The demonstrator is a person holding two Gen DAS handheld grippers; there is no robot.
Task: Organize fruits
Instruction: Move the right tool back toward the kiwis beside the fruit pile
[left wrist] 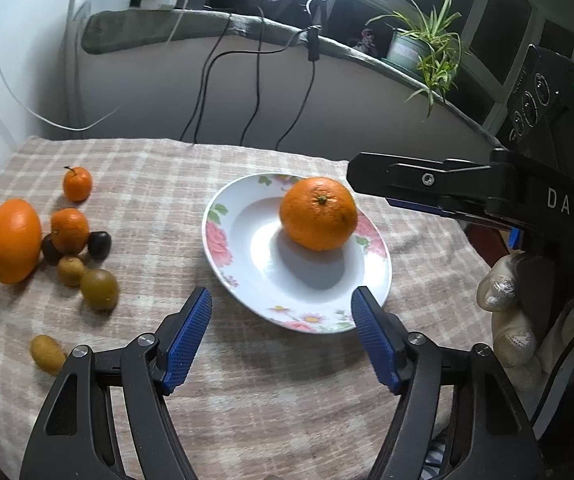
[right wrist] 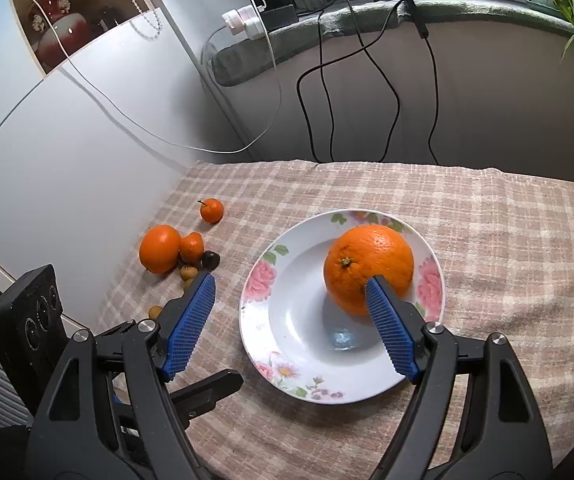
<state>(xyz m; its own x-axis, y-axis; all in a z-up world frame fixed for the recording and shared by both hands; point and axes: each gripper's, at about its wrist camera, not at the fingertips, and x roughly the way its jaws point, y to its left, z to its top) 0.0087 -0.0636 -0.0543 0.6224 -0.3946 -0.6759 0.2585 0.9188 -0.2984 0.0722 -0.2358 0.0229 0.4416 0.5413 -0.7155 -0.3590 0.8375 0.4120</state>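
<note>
Both my tools, left tool and right tool, gape empty. Left of the flowered white plate, the firm, round, roll-prone big orange needs gripping across its middle.

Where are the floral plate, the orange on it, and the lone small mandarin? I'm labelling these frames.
floral plate (right wrist: 287,364): right wrist view, bare near rim.
orange (right wrist: 371,260): right wrist view, top of peel.
small mandarin (left wrist: 77,184): left wrist view, middle of peel.
</note>
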